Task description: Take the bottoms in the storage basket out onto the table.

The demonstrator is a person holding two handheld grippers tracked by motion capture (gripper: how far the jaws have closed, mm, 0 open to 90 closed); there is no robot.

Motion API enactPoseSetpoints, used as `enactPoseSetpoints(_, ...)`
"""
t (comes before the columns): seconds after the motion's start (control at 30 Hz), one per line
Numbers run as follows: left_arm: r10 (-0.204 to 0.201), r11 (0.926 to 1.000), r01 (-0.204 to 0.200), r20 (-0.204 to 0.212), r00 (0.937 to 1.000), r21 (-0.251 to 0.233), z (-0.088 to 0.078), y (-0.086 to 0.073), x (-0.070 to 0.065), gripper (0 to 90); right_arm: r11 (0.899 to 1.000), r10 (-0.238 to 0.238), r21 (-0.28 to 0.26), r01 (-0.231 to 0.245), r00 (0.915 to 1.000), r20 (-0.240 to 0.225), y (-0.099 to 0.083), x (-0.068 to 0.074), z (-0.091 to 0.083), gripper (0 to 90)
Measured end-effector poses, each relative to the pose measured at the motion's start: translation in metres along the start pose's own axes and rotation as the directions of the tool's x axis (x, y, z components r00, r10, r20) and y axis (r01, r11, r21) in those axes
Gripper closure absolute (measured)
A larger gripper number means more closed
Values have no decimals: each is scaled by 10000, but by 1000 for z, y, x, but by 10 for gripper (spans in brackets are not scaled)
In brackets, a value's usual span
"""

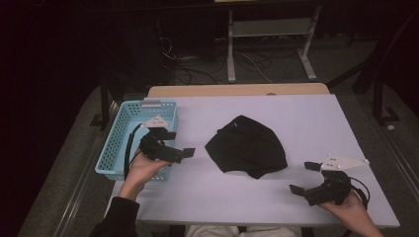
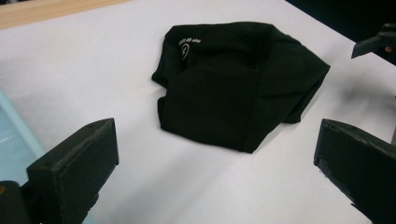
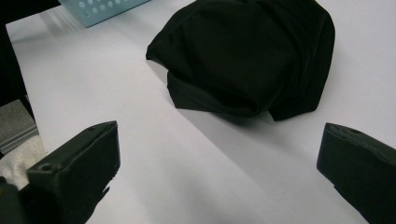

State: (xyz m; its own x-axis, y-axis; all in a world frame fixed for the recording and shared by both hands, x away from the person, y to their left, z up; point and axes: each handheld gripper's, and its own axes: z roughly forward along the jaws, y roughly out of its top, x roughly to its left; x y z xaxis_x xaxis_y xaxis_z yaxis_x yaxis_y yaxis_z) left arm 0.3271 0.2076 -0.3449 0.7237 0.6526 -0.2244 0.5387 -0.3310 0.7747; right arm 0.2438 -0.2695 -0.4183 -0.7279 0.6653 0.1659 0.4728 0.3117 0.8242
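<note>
A crumpled black garment [image 1: 246, 146] lies in the middle of the white table [image 1: 306, 123]. My left gripper [image 1: 180, 143] is held just left of it, by the basket, open and with nothing between its jaws. My right gripper [image 1: 304, 177] is held near the front right edge, open and empty, a short way right of the garment. In the left gripper view the garment [image 2: 238, 84] lies ahead of the wide-apart jaws, with small white print near its top. In the right gripper view the garment [image 3: 247, 56] also lies ahead, apart from the jaws.
A light blue plastic basket [image 1: 111, 148] stands at the table's left edge, its corner [image 3: 100, 7] visible in the right gripper view. A wooden strip [image 1: 237, 90] runs along the far edge. Beyond it, cables and a metal stand [image 1: 269, 44] are on the dark floor.
</note>
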Motion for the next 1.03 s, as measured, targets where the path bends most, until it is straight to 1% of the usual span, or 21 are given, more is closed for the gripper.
enactPoseSetpoints(0.03,0,10000,0,0,10000,0,0,0,0,1,10000,0,0,0,10000,0,0,0,0,0)
enactPoseSetpoints(0.1,-25,9999,25,8,10000,-106,-3,-10,1,6,10000,1,20,-1,10000,0,0,0,0,0)
enactPoseSetpoints(0.13,-25,9999,25,8,10000,-106,-3,-10,1,6,10000,1,20,-1,10000,0,0,0,0,0)
enactPoseSetpoints(0.17,-80,9999,80,-11,10000,-130,-4,-14,2,6,10000,1,17,-1,10000,0,0,0,0,0)
enactPoseSetpoints(0.23,-86,9999,84,-184,9998,-138,-7,-21,3,7,10000,9,20,-9,10000,3,0,0,0,0)
enactPoseSetpoints(0.27,-99,9997,94,-259,9996,-216,-9,-24,4,7,10000,9,20,-9,10000,3,0,0,0,0)
enactPoseSetpoints(0.37,-244,9984,231,-239,9994,-510,-16,-31,5,10,10000,0,33,0,10000,-1,0,0,0,0)
enactPoseSetpoints(0.43,-243,9982,225,-319,9992,-558,-19,-36,4,14,10000,-8,35,8,10000,0,0,0,1,0)
enactPoseSetpoints(0.57,-231,9978,209,-348,9991,-635,-24,-46,3,14,10000,14,34,-14,10000,18,0,0,0,0)
enactPoseSetpoints(0.6,-302,9972,274,-383,9988,-701,-26,-51,3,13,10000,23,41,-23,10000,19,0,0,0,0)
enactPoseSetpoints(0.63,-302,9972,274,-383,9988,-701,-26,-51,3,13,10000,23,41,-23,10000,19,0,0,0,0)
enactPoseSetpoints(0.83,-306,9964,273,-413,9987,-801,-30,-66,0,13,10000,34,55,-34,10000,31,-1,0,0,0)
enactPoseSetpoints(0.97,-267,9956,234,-354,9990,-908,-32,-71,-2,13,10000,19,55,-20,10000,42,-1,0,0,0)
enactPoseSetpoints(1.03,-176,9962,144,-364,9992,-854,-31,-72,-3,13,10000,24,37,-25,10000,52,-1,-1,0,0)
